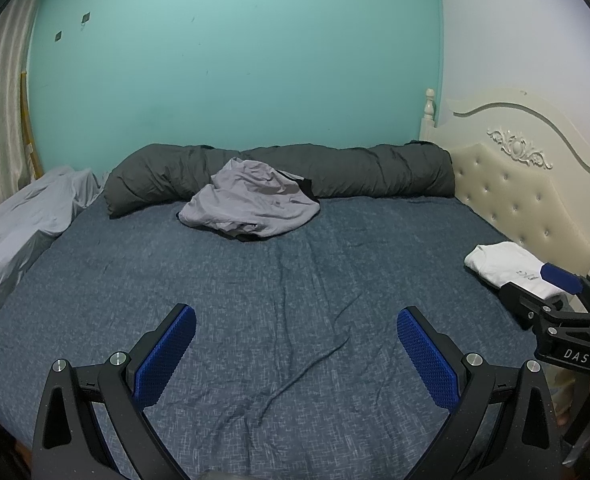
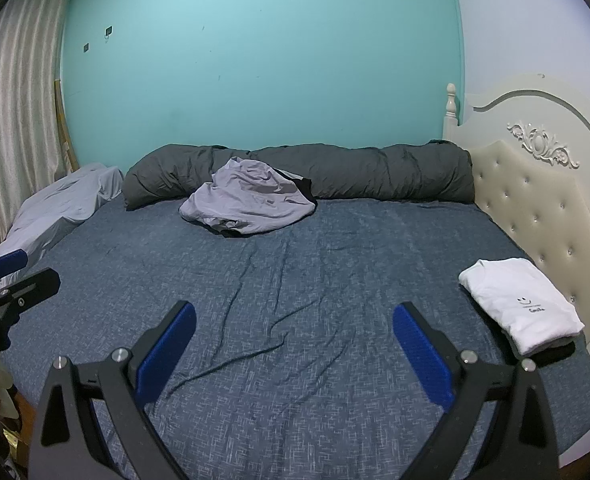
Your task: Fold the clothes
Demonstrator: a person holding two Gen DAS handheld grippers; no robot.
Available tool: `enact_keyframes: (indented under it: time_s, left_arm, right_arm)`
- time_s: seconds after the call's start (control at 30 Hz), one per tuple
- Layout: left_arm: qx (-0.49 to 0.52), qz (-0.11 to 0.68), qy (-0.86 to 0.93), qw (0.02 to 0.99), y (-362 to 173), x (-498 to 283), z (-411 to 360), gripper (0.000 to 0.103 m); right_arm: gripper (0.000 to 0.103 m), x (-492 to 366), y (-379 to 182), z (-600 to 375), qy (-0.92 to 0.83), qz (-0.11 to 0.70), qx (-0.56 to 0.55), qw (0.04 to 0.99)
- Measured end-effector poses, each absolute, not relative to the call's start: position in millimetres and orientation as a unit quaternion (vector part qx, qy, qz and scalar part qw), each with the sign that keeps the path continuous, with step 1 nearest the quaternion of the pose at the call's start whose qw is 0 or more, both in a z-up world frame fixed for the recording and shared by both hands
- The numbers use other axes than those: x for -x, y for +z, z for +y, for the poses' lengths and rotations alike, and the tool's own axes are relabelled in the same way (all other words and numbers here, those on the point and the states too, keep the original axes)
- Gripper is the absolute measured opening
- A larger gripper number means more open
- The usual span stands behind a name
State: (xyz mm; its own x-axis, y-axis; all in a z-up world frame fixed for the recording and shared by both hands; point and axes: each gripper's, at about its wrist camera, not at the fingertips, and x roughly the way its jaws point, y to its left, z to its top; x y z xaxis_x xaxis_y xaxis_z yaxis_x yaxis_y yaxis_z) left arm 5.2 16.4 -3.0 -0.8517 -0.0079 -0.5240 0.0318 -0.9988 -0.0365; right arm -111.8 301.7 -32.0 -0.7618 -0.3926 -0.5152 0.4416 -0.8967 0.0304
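Observation:
A crumpled lilac-grey garment (image 1: 251,200) (image 2: 251,200) lies at the far side of the bed against the rolled duvet, with a bit of black cloth showing under it. A folded white shirt (image 1: 503,266) (image 2: 523,304) with a small smiley print rests by the headboard on something dark. My left gripper (image 1: 295,316) (image 2: 41,268) hovers open over the near part of the blue sheet, nothing between its blue pads. My right gripper (image 2: 294,312) (image 1: 529,282) is open too, level with it, to the right and close to the white shirt.
The blue sheet (image 1: 295,272) is creased down its middle. A dark grey rolled duvet (image 1: 375,172) runs along the teal wall. A cream tufted headboard (image 2: 535,216) bounds the right side. Pale grey bedding (image 1: 23,220) is heaped at the left, beside a curtain (image 2: 11,120).

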Motion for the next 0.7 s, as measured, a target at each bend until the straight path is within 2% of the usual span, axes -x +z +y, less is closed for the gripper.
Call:
enact_keyframes:
  time_s: [0.7]
  left_arm:
    - [-0.267, 0.025, -0.963, 0.013, 5.1, -5.4, 14.6, 0.103]
  right_arm:
    - [0.099, 111.7, -23.3, 300.2, -0.939, 0.051, -0.258, 0.221]
